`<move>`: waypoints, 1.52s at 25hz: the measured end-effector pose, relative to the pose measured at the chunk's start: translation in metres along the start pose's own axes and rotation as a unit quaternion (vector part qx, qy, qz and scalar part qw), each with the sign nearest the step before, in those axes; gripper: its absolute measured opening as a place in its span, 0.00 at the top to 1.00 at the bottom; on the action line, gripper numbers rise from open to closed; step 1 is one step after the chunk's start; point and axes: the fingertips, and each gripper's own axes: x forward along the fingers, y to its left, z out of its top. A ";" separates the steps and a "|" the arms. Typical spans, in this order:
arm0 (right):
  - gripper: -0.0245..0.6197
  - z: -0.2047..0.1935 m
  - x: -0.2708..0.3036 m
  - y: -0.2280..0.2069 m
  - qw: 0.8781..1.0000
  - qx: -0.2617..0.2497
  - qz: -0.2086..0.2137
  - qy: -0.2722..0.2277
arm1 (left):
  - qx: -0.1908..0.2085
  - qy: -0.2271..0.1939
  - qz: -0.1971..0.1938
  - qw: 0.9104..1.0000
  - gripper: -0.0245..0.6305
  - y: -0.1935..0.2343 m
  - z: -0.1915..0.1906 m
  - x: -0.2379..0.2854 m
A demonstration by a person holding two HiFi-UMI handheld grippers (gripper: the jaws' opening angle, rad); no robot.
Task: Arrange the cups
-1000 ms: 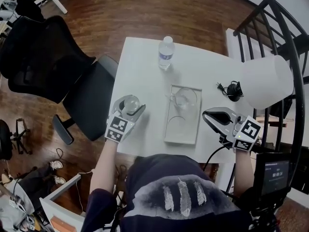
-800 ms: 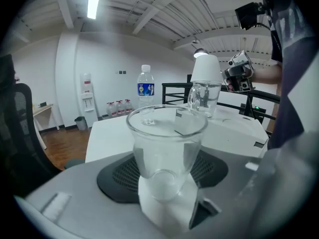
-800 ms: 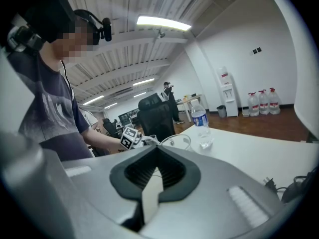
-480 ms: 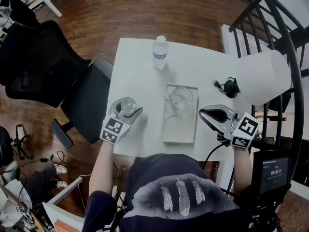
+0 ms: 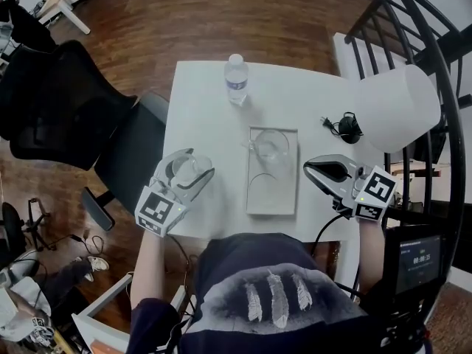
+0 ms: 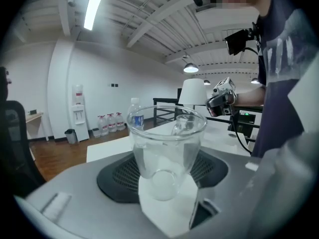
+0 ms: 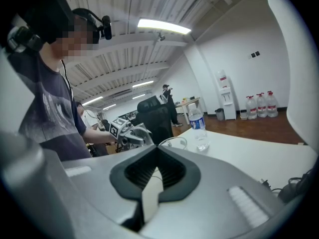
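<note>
1. Cup (image 6: 167, 148): clear glass, upright, mouth up, pinched at its sides by left tongs (image 5: 195, 164), pads part-way spread round its wall.
2. Held over near left part of white counter (image 5: 210, 113), close to that edge, well apart from tray.
3. Second clear cup (image 5: 271, 144): upright at far end of pale oblong tray (image 5: 271, 194), which lies lengthwise in middle of counter.
4. Right tongs (image 5: 313, 167): pressed together, nothing between them, just right of tray, tips pointing toward it.
5. Water bottle (image 5: 236, 80): upright near far edge of counter, beyond tray.
6. Black plug with coiled cable (image 5: 343, 127): on right side of counter, just beside white lamp shade (image 5: 391, 109).
7. Black office chair (image 5: 74, 109): on wooden floor, left of counter, near left tongs.
</note>
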 end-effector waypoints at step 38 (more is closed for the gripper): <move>0.96 -0.022 -0.079 0.007 0.995 0.036 -0.069 -0.062 | 0.144 0.049 -0.256 0.955 0.52 -0.171 0.047 0.068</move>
